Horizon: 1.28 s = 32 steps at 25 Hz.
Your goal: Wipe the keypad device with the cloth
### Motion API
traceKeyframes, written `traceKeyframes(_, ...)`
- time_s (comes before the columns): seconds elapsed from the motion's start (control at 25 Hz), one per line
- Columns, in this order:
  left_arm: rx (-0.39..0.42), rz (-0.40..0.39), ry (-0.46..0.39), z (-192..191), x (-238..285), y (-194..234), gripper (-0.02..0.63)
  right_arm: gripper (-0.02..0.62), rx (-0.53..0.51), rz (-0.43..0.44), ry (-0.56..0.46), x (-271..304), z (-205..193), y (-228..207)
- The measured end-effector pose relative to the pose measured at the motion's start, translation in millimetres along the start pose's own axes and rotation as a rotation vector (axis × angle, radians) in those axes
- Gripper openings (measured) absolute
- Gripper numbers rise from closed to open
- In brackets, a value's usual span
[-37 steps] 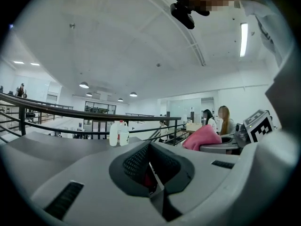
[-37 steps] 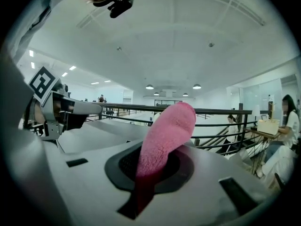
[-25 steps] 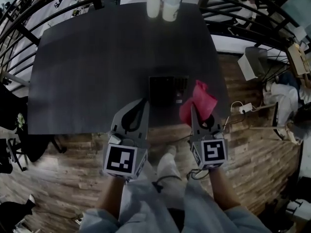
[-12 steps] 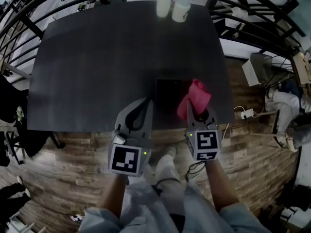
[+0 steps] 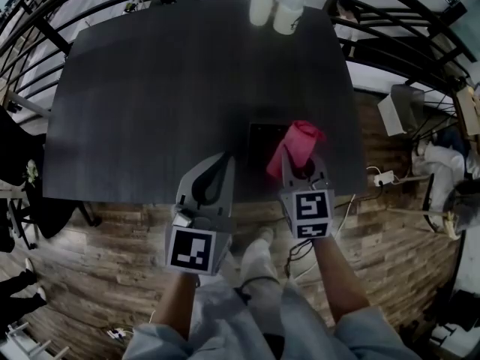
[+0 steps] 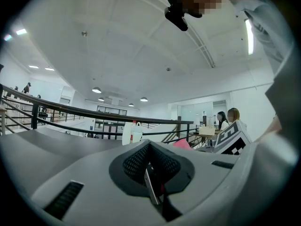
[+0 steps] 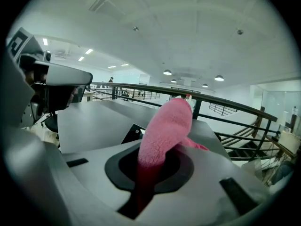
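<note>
My right claw [image 7: 149, 171] is clamped on 1 pink cloth [image 7: 164, 126]; my left claw [image 6: 151, 185] is closed on nothing. Partly behind the cloth, 1 dark keypad device [image 5: 262, 137] lies near the front edge of the table [image 5: 172, 88]. 2 pale bottles [image 5: 288, 7] stand at the far edge, contents unclear.

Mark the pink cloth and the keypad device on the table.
pink cloth [image 5: 298, 142], head view, middle of the bunched fabric.
keypad device [image 5: 260, 141], head view, uncovered left part of its top.

The left claw [image 5: 219, 163] and right claw [image 5: 301, 160] are grey.
</note>
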<state>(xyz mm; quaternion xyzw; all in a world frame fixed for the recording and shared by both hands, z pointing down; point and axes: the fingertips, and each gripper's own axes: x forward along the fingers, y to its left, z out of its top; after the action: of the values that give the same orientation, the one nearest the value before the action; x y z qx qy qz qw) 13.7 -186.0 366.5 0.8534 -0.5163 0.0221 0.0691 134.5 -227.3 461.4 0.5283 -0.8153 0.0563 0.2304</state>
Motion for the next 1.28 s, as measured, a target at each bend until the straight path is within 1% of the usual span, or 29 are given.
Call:
traceKeyframes(0.16, 0.002, 0.008, 0.009, -2.3, -4.6, 3.2, 0.008, 0.028, -0.026, 0.032, 0.003, 11.3, 0.2, 13.9)
traceKeyframes(0.44, 0.002, 0.032, 0.006, -0.5, -7.2, 8.3, 0.008, 0.028, -0.107, 0.105, -0.009, 27.8, 6.2, 42.3)
traceKeyframes(0.56, 0.004, 0.037, 0.003, -0.4, -7.7, 8.9, 0.008, 0.028, -0.117, 0.132, -0.009, 30.9, 4.4, 52.0)
traceKeyframes(0.68, -0.002, 0.040, 0.005, -0.4, -8.2, 10.9, 0.008, 0.028, -0.096, 0.154, -0.005, 33.4, 1.5, 60.5)
traceKeyframes(0.84, 0.001, 0.042, 0.001, 0.8, -7.2, 10.1, 0.008, 0.028, -0.094, 0.177, 0.020, 30.4, -9.7, 67.0)
traceKeyframes(0.92, -0.001, 0.044, 0.002, 1.5, -7.6, 11.3, 0.008, 0.028, -0.094, 0.181, 0.042, 27.3, -18.1, 67.7)
traceKeyframes(1.0, -0.003, 0.047, 0.001, 1.6, -8.8, 13.1, 0.008, 0.028, -0.068, 0.174, 0.065, 23.6, -27.8, 65.5)
traceKeyframes(1.16, 0.000, 0.045, -0.002, 2.2, -9.3, 12.0, 0.008, 0.028, -0.005, 0.134, 0.108, 13.6, -48.8, 50.4)
traceKeyframes(1.28, 0.002, 0.040, -0.005, 2.9, -8.4, 9.4, 0.008, 0.028, 0.012, 0.104, 0.133, 6.8, -61.9, 37.3)
